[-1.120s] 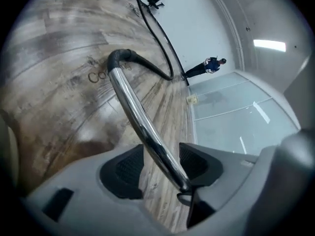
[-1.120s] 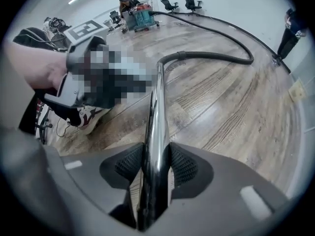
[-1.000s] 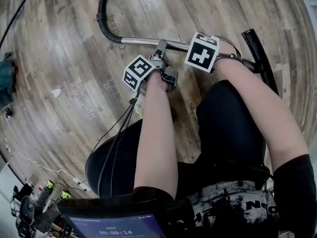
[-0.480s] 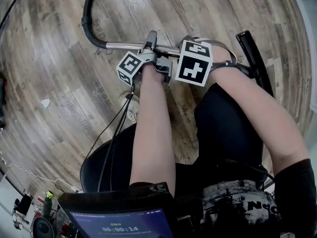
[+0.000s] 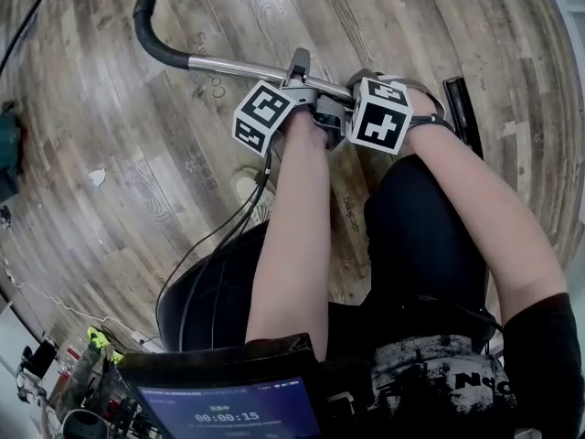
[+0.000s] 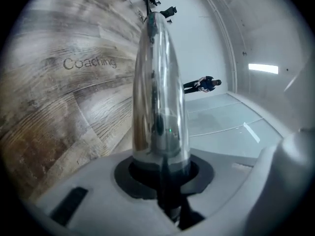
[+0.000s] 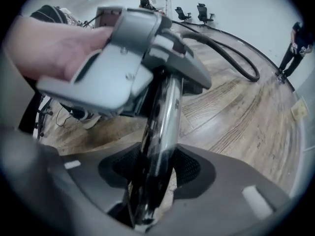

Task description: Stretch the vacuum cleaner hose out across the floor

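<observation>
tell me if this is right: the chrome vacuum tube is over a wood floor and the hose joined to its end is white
Not quite: the hose is black, not white. The head view shows it curving away from the left end of the chrome vacuum tube. The rest holds: the tube is over a wood floor.

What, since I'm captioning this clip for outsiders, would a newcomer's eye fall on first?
The chrome tube stretched over the wooden floor at the top of the head view, joining a black hose at its left end. Both grippers sit side by side on it: the left gripper, jaws just closing, clamps it, while the right gripper, jaws just opening, stands loosely around it.
</observation>
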A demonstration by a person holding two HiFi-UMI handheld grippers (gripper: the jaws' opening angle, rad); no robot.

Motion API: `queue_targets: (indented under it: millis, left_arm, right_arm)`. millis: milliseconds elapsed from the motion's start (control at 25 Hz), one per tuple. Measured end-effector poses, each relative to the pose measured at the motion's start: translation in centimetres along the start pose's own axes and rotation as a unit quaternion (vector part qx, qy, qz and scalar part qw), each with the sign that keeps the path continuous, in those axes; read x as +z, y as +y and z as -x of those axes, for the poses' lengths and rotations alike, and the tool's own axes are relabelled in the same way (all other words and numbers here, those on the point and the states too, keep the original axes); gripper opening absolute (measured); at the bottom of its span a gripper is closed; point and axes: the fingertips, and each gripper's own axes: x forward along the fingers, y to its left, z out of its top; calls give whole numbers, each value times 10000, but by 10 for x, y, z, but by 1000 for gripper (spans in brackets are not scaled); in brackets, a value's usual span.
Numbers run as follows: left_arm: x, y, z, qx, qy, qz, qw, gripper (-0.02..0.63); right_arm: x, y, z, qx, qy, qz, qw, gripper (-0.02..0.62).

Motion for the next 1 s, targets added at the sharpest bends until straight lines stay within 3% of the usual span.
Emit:
queue_targets:
  millis: [120, 200, 320, 400, 480, 760, 920, 1000]
  left_arm:
    - [2, -18, 3, 105, -155, -11, 9998, 66]
    - [2, -28, 6, 145, -215, -254, 9993, 69]
    - [6, -51, 7, -47, -22, -1165, 9932, 98]
    - [11, -69, 5, -173, 159, -1916, 9812, 150]
    - [14, -81, 4, -203, 235, -2278, 9732, 179]
    - [14, -81, 6, 98, 238, -2009, 9793, 131]
    - [13, -89, 10, 132, 18, -1650, 9862, 62]
    - [14, -98, 12, 137, -115, -1674, 9857, 54]
  right_arm:
    - [-8, 2, -2, 59, -20, 169, 9998, 160]
    - [-7, 6, 2, 199, -173, 180, 9995, 141]
    - [-3, 15, 13, 643, -572, -15, 9963, 142]
    - [-5, 20, 23, 1008, -809, -143, 9915, 143]
    - [-13, 21, 33, 1193, -911, -163, 9885, 143]
    - [-38, 27, 32, 1057, -1005, -143, 9892, 146]
    - [-37, 22, 22, 478, -840, -86, 9953, 149]
    - [-35, 16, 21, 152, -775, -36, 9969, 152]
